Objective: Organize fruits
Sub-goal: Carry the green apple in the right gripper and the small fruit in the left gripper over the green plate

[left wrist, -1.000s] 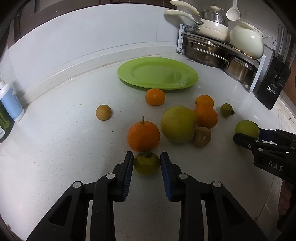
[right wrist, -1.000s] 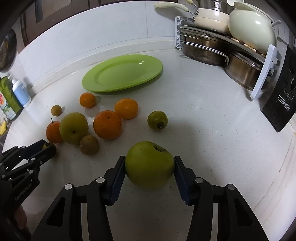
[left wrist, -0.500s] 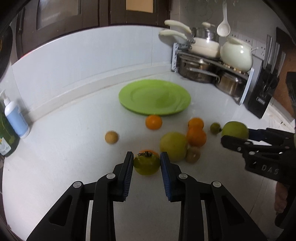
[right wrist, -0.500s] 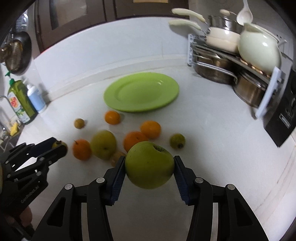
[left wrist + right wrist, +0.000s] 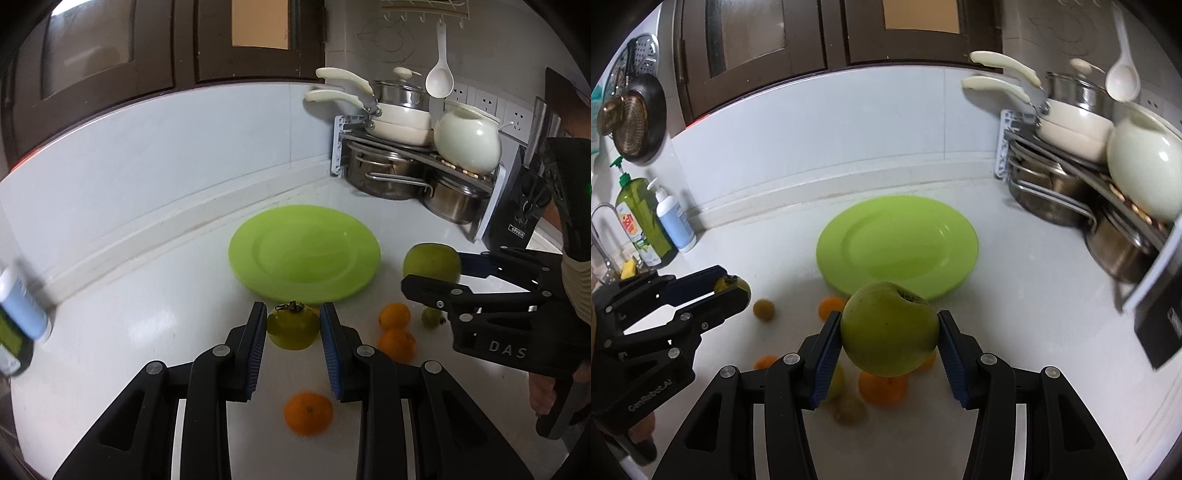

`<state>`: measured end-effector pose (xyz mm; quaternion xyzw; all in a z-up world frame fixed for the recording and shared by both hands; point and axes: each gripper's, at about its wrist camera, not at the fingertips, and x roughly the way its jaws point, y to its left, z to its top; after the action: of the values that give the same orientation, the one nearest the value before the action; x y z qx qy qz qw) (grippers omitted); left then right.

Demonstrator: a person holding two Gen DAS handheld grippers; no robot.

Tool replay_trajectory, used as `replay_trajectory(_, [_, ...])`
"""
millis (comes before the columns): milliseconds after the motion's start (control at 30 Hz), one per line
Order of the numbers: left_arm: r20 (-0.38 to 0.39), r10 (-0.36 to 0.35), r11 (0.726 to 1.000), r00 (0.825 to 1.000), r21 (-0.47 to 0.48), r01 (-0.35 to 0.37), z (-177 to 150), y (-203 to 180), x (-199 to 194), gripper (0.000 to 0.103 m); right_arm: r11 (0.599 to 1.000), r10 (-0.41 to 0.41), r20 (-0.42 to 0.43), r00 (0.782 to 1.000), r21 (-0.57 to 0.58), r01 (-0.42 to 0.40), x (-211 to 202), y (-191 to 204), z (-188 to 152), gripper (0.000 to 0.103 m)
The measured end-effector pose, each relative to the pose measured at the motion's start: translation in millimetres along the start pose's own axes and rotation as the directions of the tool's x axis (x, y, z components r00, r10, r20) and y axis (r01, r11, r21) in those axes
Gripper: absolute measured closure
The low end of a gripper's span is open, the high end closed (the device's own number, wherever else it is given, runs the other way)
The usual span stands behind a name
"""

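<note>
Fruit in both tools, so we were mid-carry, not placing. Left to right in the left wrist view: left gripper (image 5: 293, 328) at lower centre was clamped on a small green tomato (image 5: 293, 330), stem up, clear of the counter (image 5: 110, 314) so it cleared the loose oranges (image 5: 397, 334) below. Right gripper (image 5: 888, 341) at lower centre of its own view was squeezing a green apple (image 5: 889, 328) across its sides, stalk dimple up; it shows at right of the left view too. Green plate (image 5: 258, 236) sat bare at frame centre, ahead of both tools; we judged it the drop target. Remaining fruit lay on the counter just short of the plate.
</note>
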<state>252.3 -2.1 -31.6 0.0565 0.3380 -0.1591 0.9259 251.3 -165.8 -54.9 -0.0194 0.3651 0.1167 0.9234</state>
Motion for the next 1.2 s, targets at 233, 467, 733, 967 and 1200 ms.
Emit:
replay_trajectory(233, [-0.012,-0.014,0.999,1.0,0.042,0.015,33,6,34,0.073,0.999,0.014,-0.041,0.999,-0.044,-0.016,35,-10,34,0.051])
replay_trajectory(467, [-0.097,-0.041,0.996,0.994,0.081,0.049,46,13,87,0.073,0.998,0.037,-0.114,0.993,-0.046,-0.042,79,-18,55,0.052])
replay_trajectory(733, [-0.181,-0.066,0.99,0.981,0.109,0.087,48,18,142,0.073,0.998,0.015,-0.18,0.984,-0.054,-0.025,120,-29,62,0.052])
replay_trajectory(967, [-0.217,-0.082,0.988,0.973,0.109,0.108,46,23,162,0.073,0.998,0.005,-0.222,0.975,-0.064,-0.02,143,-35,64,0.052])
replay_trajectory(1200, [-0.238,-0.084,0.988,0.968,0.11,0.113,45,20,172,0.073,0.997,0.007,-0.241,0.97,-0.068,-0.024,152,-34,63,0.052])
